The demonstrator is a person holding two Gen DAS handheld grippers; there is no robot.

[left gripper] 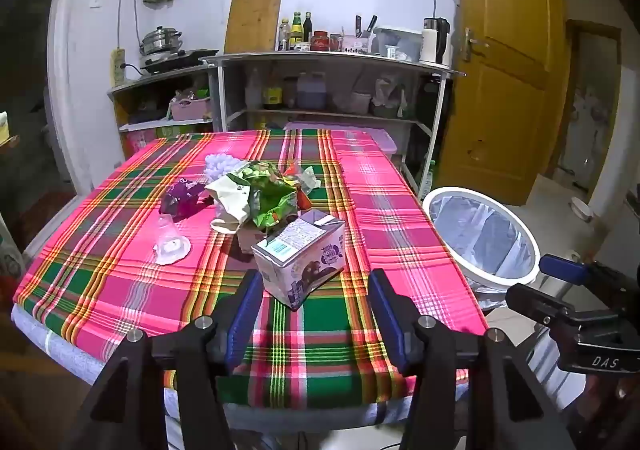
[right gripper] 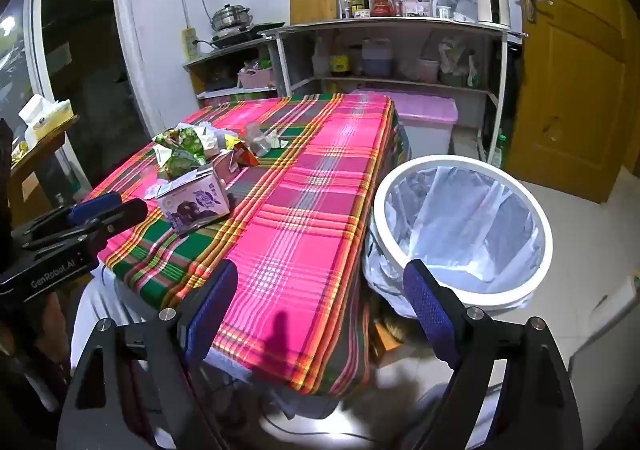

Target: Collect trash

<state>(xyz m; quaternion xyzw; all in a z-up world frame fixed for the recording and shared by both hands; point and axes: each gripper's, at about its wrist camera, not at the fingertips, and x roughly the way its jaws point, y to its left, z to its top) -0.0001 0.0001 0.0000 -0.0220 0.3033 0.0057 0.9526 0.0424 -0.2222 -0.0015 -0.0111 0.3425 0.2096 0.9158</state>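
Note:
A pile of trash lies on the plaid-covered table (left gripper: 384,210): a purple milk carton (left gripper: 300,258) nearest me, green snack wrappers (left gripper: 268,190), a purple wrapper (left gripper: 182,194), a clear plastic cup (left gripper: 170,242) and white foam (left gripper: 220,164). My left gripper (left gripper: 314,298) is open and empty, just in front of the carton. My right gripper (right gripper: 320,290) is open and empty, above the table's near right corner, beside the white bin (right gripper: 460,230) lined with a clear bag. The carton (right gripper: 192,202) and wrappers (right gripper: 180,150) also show in the right wrist view.
The bin (left gripper: 480,238) stands on the floor at the table's right side. A shelf unit (left gripper: 332,90) with bottles and a kettle stands behind the table. A pink-lidded box (right gripper: 424,118) sits by the shelf. A wooden door (left gripper: 504,70) is at right.

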